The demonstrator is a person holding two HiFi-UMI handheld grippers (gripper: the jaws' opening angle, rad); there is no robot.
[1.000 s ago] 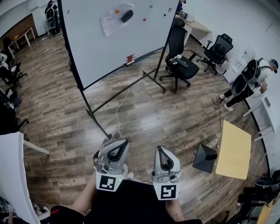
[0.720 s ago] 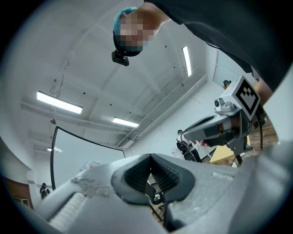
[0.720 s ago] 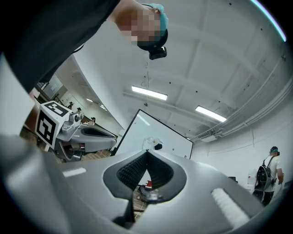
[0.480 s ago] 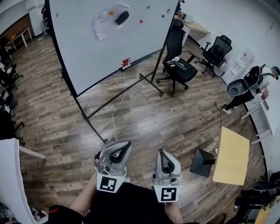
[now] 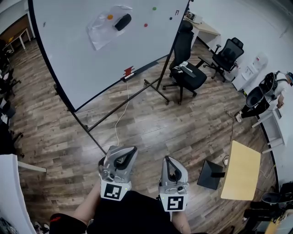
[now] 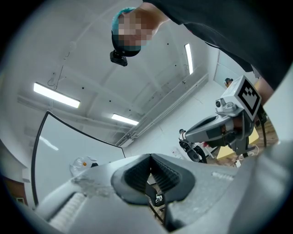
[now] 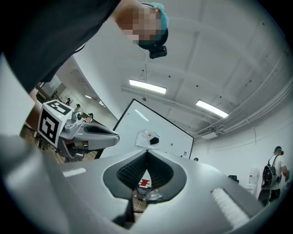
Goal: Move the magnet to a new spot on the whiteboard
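Room: office, brown wood-plank floor (image 5: 192, 119).
Left gripper (image 5: 122, 150): jaws together, empty, well short of the large white wheeled whiteboard (image 5: 78, 59).
Right gripper (image 5: 166, 160): likewise closed and empty, equally far off.
Magnets: small round orange magnet (image 5: 110, 17), red magnet (image 5: 145, 25), green magnet (image 5: 154, 8), high on the whiteboard.
Risk: likely, jaws arriving closed would knock a magnet off; white cord (image 5: 120, 116) below the whiteboard could trip the approach.
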